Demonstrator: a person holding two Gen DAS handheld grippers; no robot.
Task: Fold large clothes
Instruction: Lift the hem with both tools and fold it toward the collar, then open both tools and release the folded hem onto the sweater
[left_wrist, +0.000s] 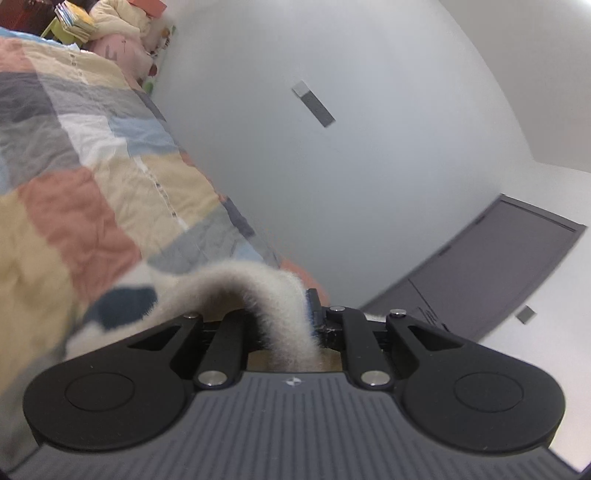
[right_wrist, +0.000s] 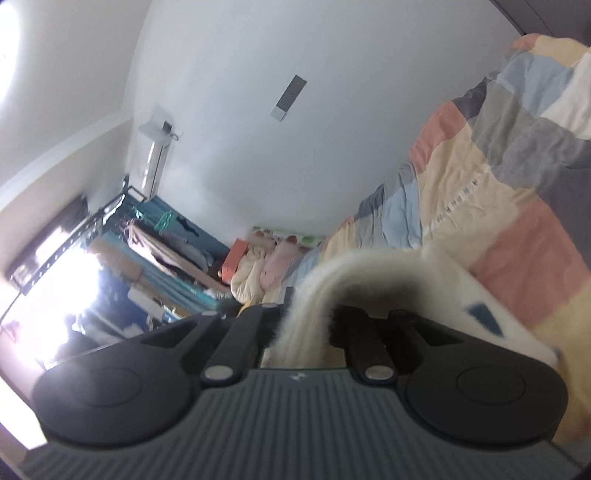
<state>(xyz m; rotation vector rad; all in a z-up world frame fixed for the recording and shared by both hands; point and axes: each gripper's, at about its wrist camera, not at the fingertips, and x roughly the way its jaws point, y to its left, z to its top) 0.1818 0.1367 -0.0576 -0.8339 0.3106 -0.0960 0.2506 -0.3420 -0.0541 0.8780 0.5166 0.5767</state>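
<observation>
In the left wrist view, the left gripper (left_wrist: 291, 328) is clamped on a fold of fuzzy white garment (left_wrist: 266, 295), which arches up out of the jaws at lower centre and trails off to the lower left over the patchwork quilt (left_wrist: 92, 166). A grey door (left_wrist: 491, 266) sits at right against the white wall (left_wrist: 332, 166). In the right wrist view, the right gripper (right_wrist: 306, 332) is pinched tight on the same fuzzy fabric, which loops from the jaws toward the lower right across the quilt; pillows (right_wrist: 266, 269) lie mid-frame, and a bright window (right_wrist: 55, 277) glares at left.
</observation>
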